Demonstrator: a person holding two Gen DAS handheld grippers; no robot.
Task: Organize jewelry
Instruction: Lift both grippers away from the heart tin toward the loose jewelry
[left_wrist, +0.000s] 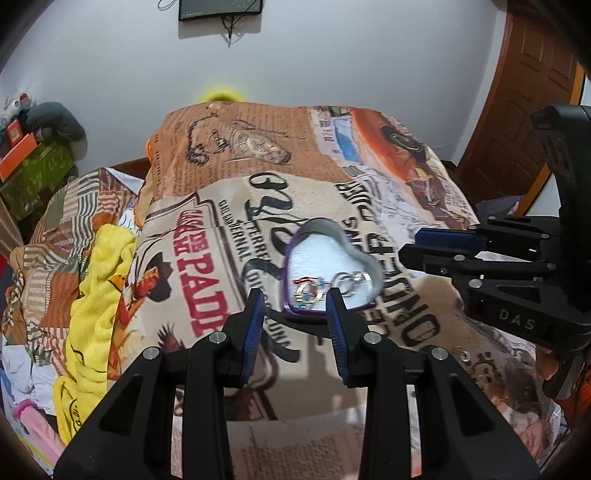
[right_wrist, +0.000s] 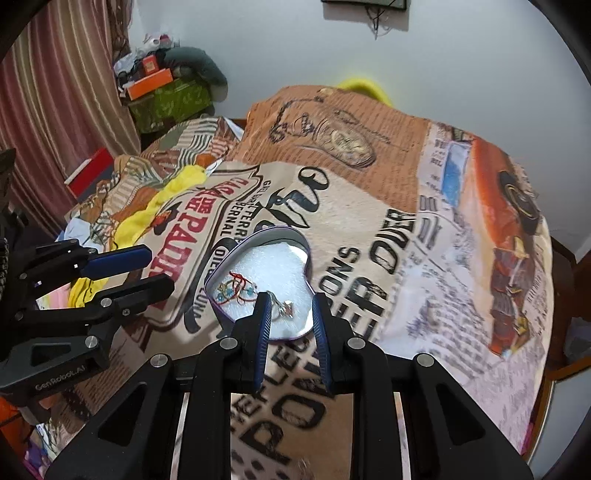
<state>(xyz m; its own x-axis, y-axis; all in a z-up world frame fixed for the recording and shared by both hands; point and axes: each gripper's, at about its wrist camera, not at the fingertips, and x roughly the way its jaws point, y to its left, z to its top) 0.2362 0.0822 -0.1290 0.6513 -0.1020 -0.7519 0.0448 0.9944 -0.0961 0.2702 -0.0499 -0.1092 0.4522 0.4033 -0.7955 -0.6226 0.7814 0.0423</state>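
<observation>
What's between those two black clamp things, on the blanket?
The purple heart-shaped tin, lined with white foam, lies between the left tool and right tool. It holds a red-thread bracelet and silver rings; the left wrist view shows both tools.

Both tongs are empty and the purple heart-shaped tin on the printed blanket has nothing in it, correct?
Not quite. The purple heart-shaped tin holds jewelry on its white lining: a silver ring and a red-threaded beaded piece, as the right wrist view shows. The rest stands.
</observation>
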